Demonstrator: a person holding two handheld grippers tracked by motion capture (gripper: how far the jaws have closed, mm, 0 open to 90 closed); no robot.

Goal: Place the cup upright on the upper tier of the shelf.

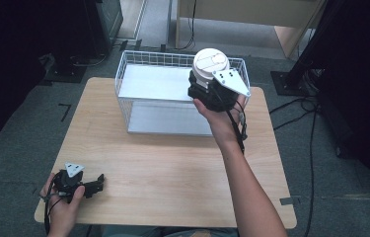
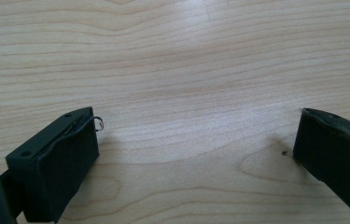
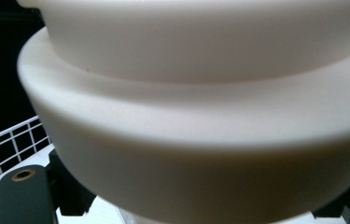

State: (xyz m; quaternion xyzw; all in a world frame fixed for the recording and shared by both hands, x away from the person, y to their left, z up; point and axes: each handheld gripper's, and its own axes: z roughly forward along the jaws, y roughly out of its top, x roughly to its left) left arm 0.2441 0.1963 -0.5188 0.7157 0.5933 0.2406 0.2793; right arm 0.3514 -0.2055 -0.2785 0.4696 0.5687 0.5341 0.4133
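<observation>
White plastic is what we carry: our right gripper (image 1: 207,81) is clamped on a round white container (image 1: 210,65) with a stepped lid, held in the air over the right end of the wire basket (image 1: 123,74) that stands at the far edge of the tabletop (image 1: 172,163). In the right gripper view the container (image 3: 200,116) sits close against the camera, with basket wire (image 3: 9,140) below at the left. Our left gripper (image 1: 91,186) rests near the tabletop's near left corner, its jaws standing apart with bare wood (image 2: 186,70) between them. We judge this the carrying step, container on its way into the basket. Next we need to lower it straight down inside the right wall, keep it upright, and let go only once it rests on the basket floor.
</observation>
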